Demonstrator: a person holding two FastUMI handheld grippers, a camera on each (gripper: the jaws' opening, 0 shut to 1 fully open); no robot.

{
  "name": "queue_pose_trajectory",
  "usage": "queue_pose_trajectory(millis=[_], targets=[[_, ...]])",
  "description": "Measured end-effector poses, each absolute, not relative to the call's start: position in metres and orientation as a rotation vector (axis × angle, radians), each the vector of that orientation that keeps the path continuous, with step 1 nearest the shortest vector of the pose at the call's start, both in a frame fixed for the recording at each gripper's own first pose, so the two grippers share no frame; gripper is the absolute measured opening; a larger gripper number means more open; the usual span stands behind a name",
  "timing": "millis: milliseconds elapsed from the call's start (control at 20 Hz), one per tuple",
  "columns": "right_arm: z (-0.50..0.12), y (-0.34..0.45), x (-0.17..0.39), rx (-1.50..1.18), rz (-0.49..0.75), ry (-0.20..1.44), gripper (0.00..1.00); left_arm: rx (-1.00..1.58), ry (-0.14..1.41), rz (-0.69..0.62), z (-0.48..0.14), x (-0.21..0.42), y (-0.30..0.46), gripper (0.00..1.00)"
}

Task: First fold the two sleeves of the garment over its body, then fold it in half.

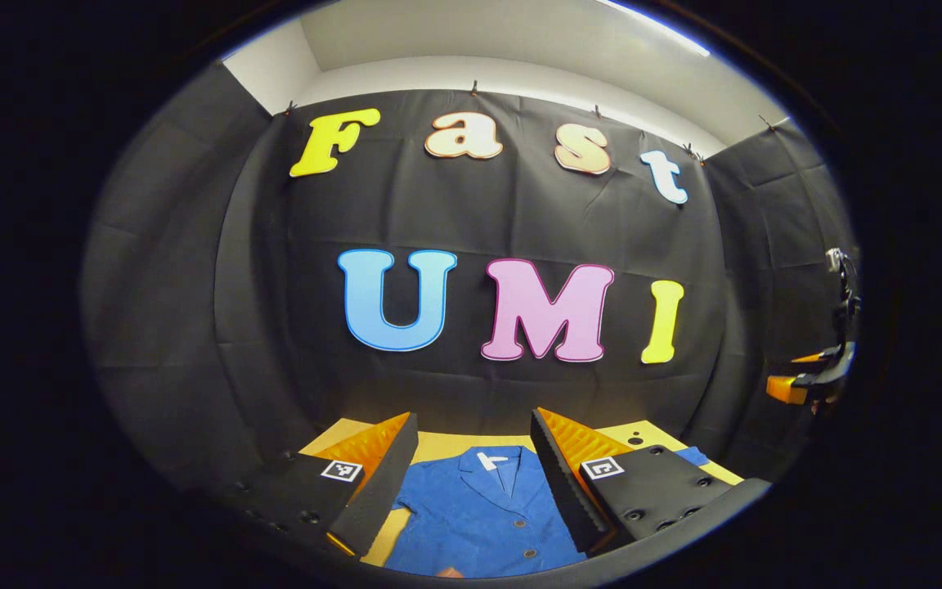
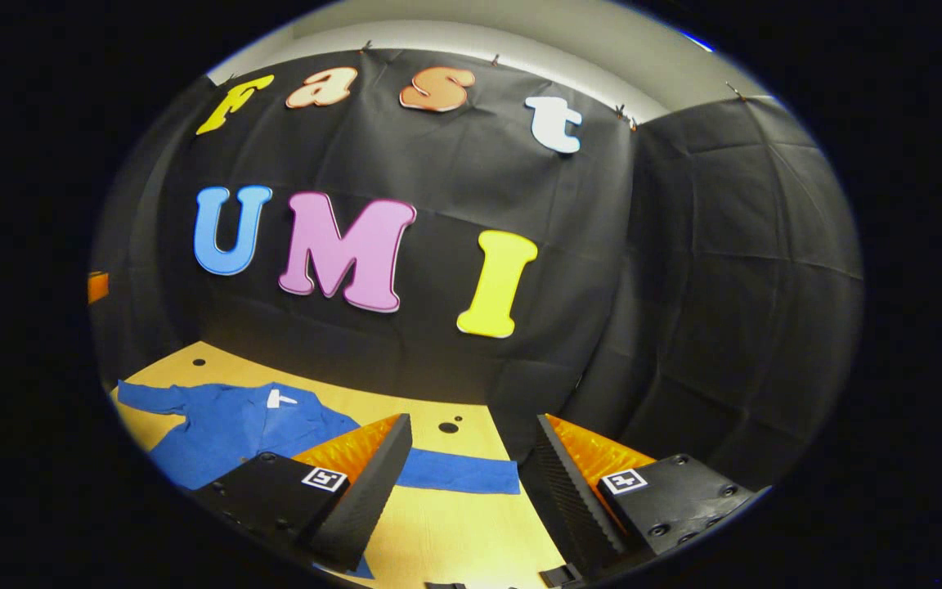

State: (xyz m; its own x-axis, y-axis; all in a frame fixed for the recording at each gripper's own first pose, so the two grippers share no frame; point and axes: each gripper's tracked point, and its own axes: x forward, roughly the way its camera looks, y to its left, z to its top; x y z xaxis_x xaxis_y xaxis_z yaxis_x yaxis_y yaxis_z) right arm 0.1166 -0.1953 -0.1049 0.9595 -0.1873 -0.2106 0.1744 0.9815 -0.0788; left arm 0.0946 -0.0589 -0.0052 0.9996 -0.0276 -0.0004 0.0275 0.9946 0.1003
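Observation:
A blue button-front shirt (image 1: 479,515) with a collar lies flat on the wooden table (image 1: 446,444). My left gripper (image 1: 471,483) hangs open above its collar and chest, nothing between the fingers. In the right gripper view the same shirt (image 2: 234,425) lies at the lower left, one sleeve (image 2: 459,473) stretched out flat toward the right. My right gripper (image 2: 463,491) is open above that sleeve's end and holds nothing. The right gripper (image 1: 814,378) also appears at the far right edge of the left gripper view.
The black cloth wall (image 2: 684,311) stands close behind the table and wraps round the right side. Small dark holes (image 2: 448,427) mark the tabletop near the sleeve. Bare wood (image 2: 455,532) lies in front of the sleeve.

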Motion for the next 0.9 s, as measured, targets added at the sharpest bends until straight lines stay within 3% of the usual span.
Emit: queue_pose_trajectory(millis=[350,800,850,900], targets=[[-0.257,-0.272,0.203,0.065,-0.172,0.482,0.96,0.092,0.052,0.05,-0.016,0.137,-0.104,0.79],[-0.428,-0.319,0.259,0.323,-0.153,0.82,0.97,0.128,0.101,0.163,-0.029,0.155,-0.137,0.8],[-0.439,-0.318,0.263,0.357,-0.144,0.847,0.89,0.138,0.104,0.165,-0.03,0.156,-0.14,0.8],[-0.447,-0.321,0.264,0.361,-0.147,0.865,0.98,0.145,0.111,0.167,-0.033,0.157,-0.144,0.8]])
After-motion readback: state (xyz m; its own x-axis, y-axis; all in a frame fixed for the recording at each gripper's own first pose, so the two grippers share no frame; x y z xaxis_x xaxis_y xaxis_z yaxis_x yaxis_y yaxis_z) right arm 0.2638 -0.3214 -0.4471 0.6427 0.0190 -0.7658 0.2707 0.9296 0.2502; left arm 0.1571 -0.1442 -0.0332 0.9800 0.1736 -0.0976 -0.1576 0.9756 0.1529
